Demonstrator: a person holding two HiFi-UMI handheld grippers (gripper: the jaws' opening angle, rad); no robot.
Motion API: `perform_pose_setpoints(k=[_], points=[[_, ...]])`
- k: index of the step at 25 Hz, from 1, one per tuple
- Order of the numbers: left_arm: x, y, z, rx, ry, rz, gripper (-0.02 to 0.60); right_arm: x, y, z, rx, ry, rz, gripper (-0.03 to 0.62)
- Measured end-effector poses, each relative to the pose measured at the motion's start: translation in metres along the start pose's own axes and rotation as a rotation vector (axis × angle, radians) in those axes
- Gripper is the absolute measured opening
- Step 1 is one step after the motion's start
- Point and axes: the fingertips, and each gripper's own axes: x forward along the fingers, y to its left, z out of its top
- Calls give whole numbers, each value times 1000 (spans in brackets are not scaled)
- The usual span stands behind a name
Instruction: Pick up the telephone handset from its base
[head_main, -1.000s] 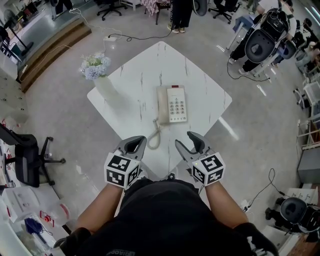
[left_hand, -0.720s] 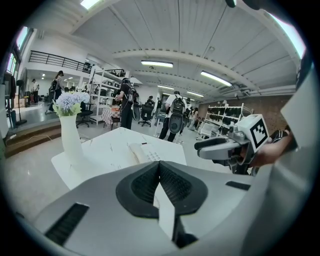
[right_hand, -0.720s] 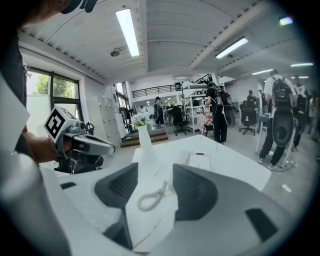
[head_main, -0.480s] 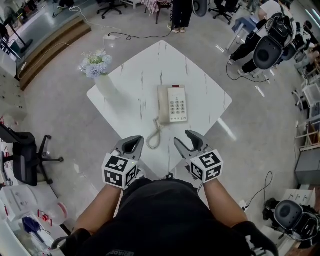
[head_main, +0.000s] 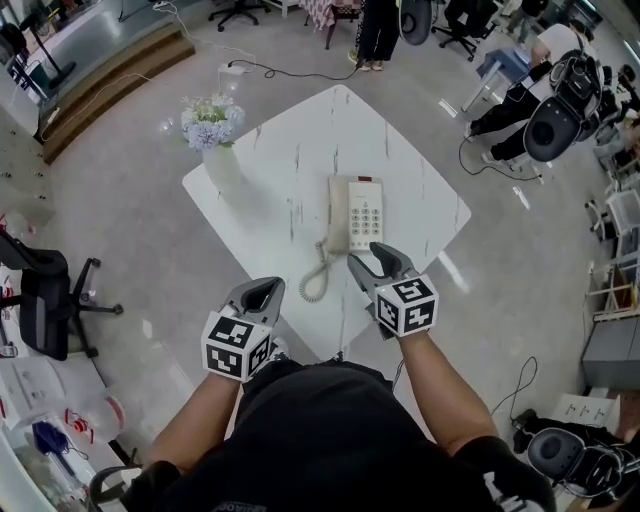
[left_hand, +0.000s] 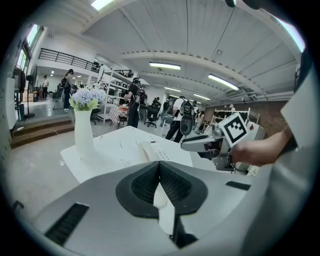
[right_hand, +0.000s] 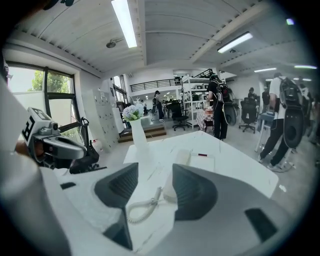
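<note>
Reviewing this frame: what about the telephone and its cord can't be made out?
Head view: keypad digits too small to read.
Left gripper view: coiled cord mostly hidden behind the shut left gripper.
Right gripper view: keypad hidden behind one jaw of the open right gripper.

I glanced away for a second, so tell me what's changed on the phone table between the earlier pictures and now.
The right gripper moved forward over the table, jaws open, to just short of the near end of the handset. Nothing was grasped or released. The left gripper stays back at the near edge, jaws shut; the handset still lies on its base.
</note>
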Motion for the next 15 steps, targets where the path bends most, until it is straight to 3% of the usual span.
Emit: perform_pose_setpoints(k=[7,15], points=[[-10,15,-10,-35,9,30,2,63,-28,-7,85,72,-55,213],[-23,36,-16,-67,14,82,2,124,-47,-8,58,135,-103,213]])
